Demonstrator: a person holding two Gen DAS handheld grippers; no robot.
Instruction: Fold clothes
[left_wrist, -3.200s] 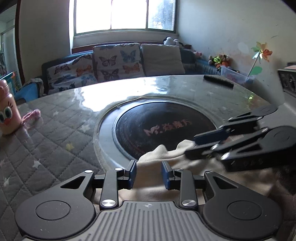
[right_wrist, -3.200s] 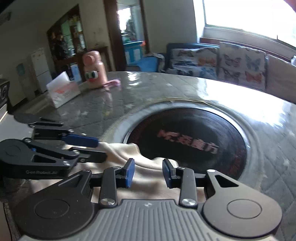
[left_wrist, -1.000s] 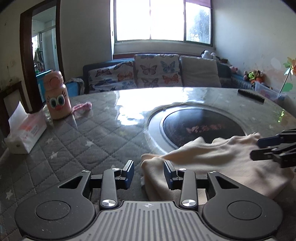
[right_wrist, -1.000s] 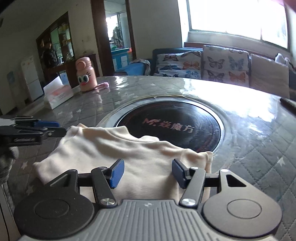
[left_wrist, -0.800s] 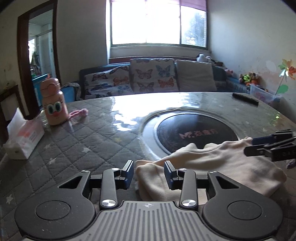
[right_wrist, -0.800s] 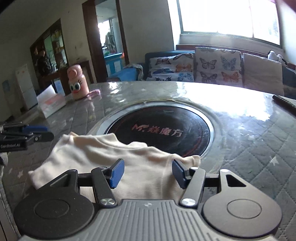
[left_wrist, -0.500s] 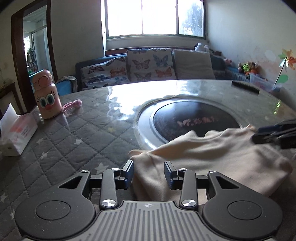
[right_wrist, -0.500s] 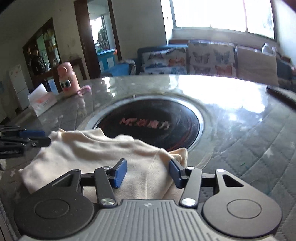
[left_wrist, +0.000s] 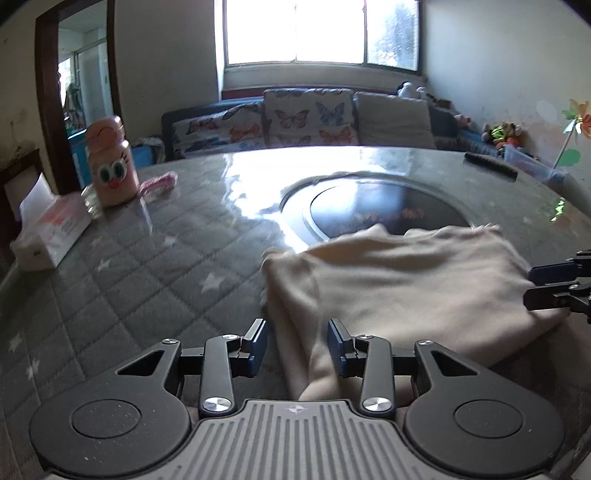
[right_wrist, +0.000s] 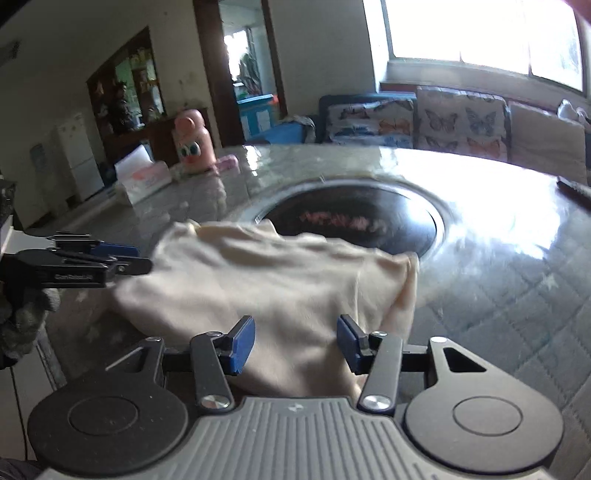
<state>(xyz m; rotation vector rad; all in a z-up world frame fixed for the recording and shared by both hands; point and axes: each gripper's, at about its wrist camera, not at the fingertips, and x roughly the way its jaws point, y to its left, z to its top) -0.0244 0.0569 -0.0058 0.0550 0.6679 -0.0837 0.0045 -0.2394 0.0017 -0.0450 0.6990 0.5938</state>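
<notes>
A cream garment (left_wrist: 399, 280) lies folded on the quilted grey table, its far edge over the rim of the dark round hob; it also shows in the right wrist view (right_wrist: 280, 284). My left gripper (left_wrist: 297, 341) is open over the garment's near left edge, the cloth running between its blue pads without being pinched. My right gripper (right_wrist: 291, 339) is open wide over the garment's near right part. Each gripper shows from the side in the other's view: the right gripper (left_wrist: 554, 288) at the garment's right edge, the left gripper (right_wrist: 107, 260) at its left edge.
A dark round hob (left_wrist: 388, 212) is set in the table (left_wrist: 147, 258). A pink bottle with cartoon eyes (left_wrist: 110, 166), a pink cloth (left_wrist: 159, 182) and a tissue box (left_wrist: 48, 232) stand at the left. A black remote (left_wrist: 489, 165) lies far right. A sofa stands behind.
Both grippers have drawn back toward the near edge and turned a little. The garment has shifted and now lies flatter and more spread between them. Both jaws stay open.
</notes>
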